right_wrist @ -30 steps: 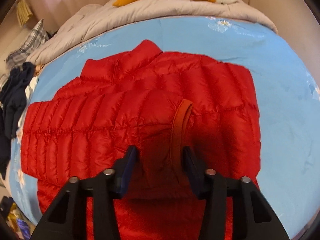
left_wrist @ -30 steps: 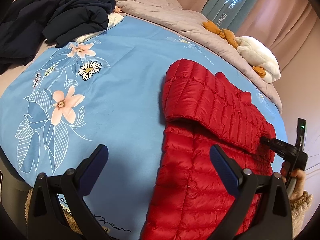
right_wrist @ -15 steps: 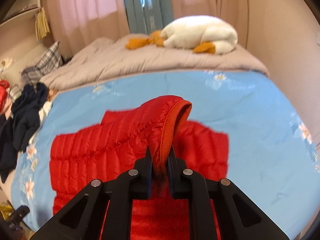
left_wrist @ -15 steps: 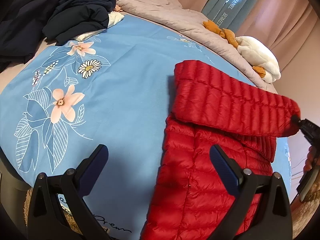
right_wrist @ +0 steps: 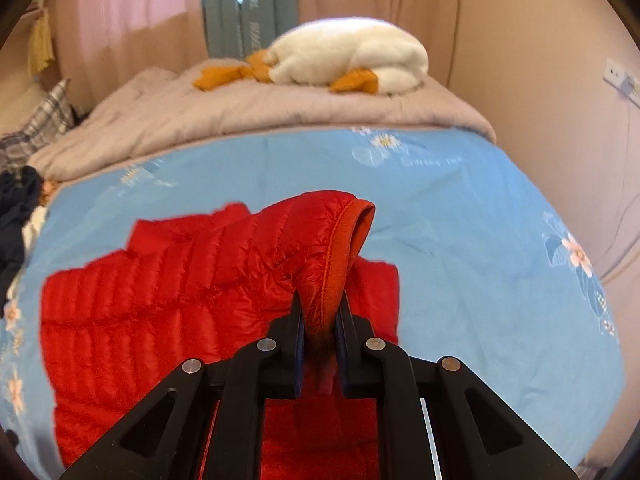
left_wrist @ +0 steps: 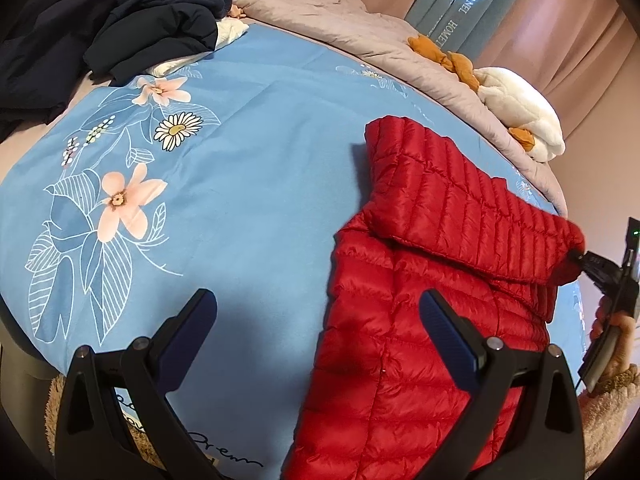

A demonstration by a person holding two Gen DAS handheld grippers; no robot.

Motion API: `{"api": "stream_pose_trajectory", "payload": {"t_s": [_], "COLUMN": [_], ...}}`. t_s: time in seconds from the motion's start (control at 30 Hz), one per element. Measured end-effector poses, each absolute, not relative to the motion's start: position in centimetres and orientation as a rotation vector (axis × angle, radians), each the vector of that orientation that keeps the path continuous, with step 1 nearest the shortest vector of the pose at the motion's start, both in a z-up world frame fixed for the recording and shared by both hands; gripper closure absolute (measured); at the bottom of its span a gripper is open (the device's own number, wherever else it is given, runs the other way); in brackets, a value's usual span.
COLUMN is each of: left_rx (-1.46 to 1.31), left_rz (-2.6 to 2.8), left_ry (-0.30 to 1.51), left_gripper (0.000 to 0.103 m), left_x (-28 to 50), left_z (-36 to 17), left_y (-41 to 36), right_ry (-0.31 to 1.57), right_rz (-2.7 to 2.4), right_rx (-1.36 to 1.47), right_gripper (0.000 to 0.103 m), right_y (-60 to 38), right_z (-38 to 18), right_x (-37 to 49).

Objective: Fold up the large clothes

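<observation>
A red quilted puffer jacket (left_wrist: pixel 408 344) lies on the blue floral bedspread (left_wrist: pixel 240 184). My right gripper (right_wrist: pixel 320 320) is shut on the cuff of its sleeve (right_wrist: pixel 336 248) and holds the sleeve lifted off the jacket body (right_wrist: pixel 152 320). In the left wrist view the raised sleeve (left_wrist: pixel 460 208) stretches right to the right gripper (left_wrist: pixel 588 262). My left gripper (left_wrist: pixel 320 332) is open and empty, low over the jacket's near left edge.
A pile of dark navy clothes (left_wrist: pixel 120 28) lies at the far left of the bed. A grey quilt (right_wrist: pixel 256 116) and a white and orange plush toy (right_wrist: pixel 344 60) lie along the far side. Curtains (right_wrist: pixel 248 4) hang behind.
My right gripper closed on the sleeve cuff and lifted it off the jacket, drawing the sleeve out to the right. The left gripper has stayed put.
</observation>
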State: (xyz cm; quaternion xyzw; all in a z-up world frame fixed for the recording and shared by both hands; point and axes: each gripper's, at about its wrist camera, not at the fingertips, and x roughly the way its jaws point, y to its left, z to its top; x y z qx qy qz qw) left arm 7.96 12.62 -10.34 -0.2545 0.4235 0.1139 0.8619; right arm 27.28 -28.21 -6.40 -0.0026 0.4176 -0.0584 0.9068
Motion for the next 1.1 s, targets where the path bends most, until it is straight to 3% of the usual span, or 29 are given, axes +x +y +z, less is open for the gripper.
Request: {"api": "stream_pose_trajectory", "payload": {"t_s": [1.1], "left_rx": [-0.477], "left_rz": [0.187], "left_ry": [0.918], "left_gripper": [0.002], "left_x": [8.9], "left_z": [-10.6], "left_y": [10.2], "right_ry": [0.999], "right_rz": [-0.173], "right_rx": [-0.009], "right_gripper": [0.088], "right_y": [-30.3], "right_z": [-11.0], "right_x": [28.6]}}
